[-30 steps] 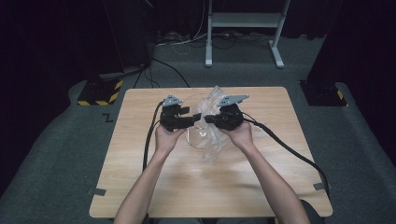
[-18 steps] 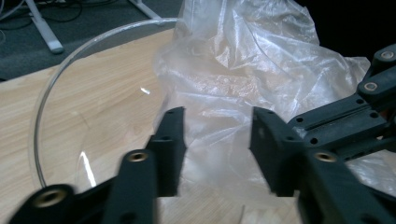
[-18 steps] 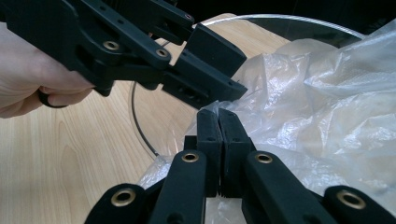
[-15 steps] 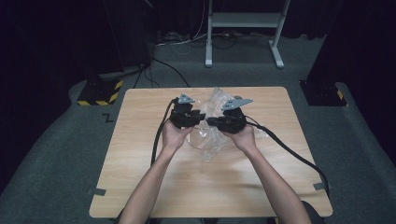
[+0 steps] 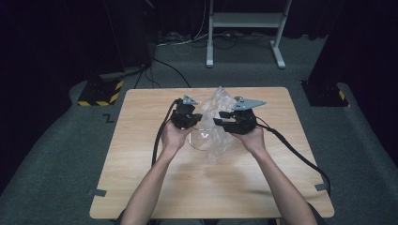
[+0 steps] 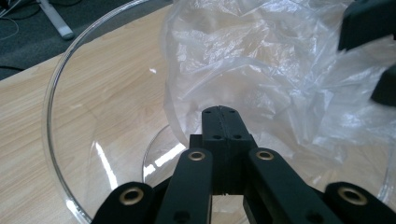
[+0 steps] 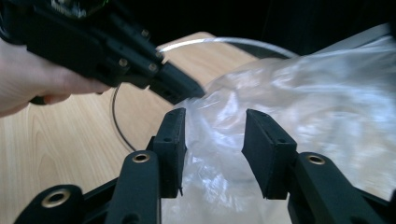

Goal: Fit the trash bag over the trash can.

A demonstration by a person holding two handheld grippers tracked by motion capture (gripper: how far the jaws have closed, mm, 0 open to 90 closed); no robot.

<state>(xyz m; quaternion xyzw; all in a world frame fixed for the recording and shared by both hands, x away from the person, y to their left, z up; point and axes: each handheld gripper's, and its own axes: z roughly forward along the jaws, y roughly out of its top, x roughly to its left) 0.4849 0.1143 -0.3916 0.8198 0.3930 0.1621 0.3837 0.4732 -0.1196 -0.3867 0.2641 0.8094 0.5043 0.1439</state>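
We see the left claw (image 6: 219,112) fully closed at the plastic bag (image 6: 261,70) inside the glass bowl (image 6: 60,88), while at 3 o'clock the right claw (image 7: 212,135) stands open around the bag.

Wooden table (image 5: 155,187), grey carpet (image 5: 56,154).

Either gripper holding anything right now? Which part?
Left gripper is shut, seemingly pinching an edge of the clear plastic bag inside the glass bowl. Right gripper is open around bag film, not clamped.
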